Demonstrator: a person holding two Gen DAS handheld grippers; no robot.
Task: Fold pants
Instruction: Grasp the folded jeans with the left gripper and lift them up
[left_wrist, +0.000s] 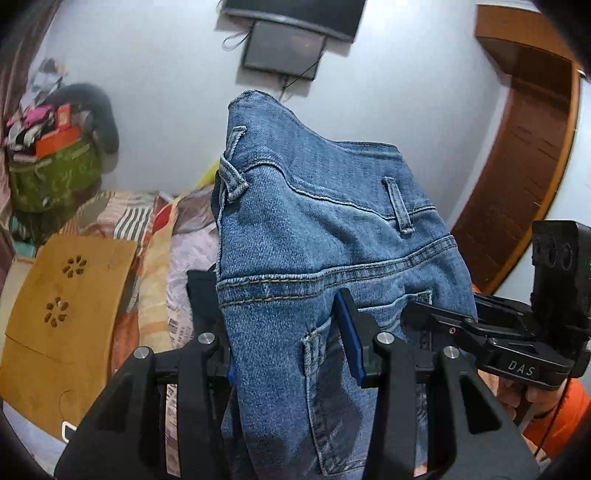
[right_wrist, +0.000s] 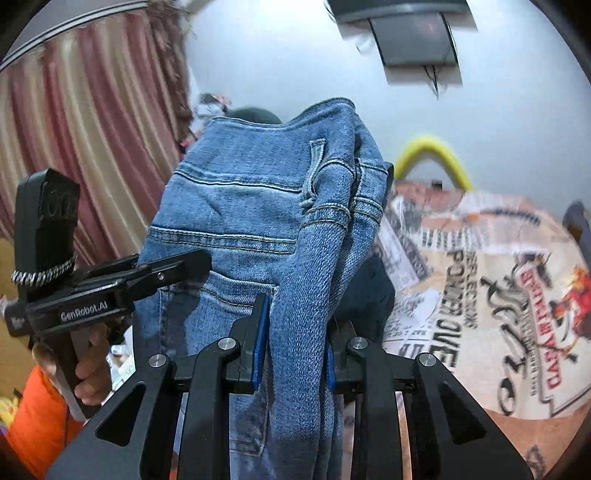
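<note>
A bed covered in a newspaper-print sheet (right_wrist: 480, 295) fills the low right of the right wrist view; in the left wrist view striped and patterned bedding (left_wrist: 147, 236) lies to the left, with a tan wooden board (left_wrist: 62, 295) resting on its near left part. A pale wall (left_wrist: 155, 92) stands at the far side, bearing a dark screen (left_wrist: 282, 48) high up, with a brown wooden door (left_wrist: 517, 166) to the right and striped curtains (right_wrist: 74, 129) to the left. A green bag (left_wrist: 51, 177) heaped with clutter sits far left against the wall.

The blue denim pants (left_wrist: 314, 229) are held up in the air above the bed, between the two tools, waistband and belt loops uppermost and the back pocket showing lower down.

The left gripper (left_wrist: 280, 332) has its blue-padded fingers clenched on the denim below the yoke seam, cloth bunched between them. The right gripper (right_wrist: 295, 332) is likewise clamped on a thick fold of the pants, both pads pressed against the fabric. Each tool shows in the other's view, close beside the hanging cloth, gripped by a hand with an orange sleeve (right_wrist: 29, 417).
</note>
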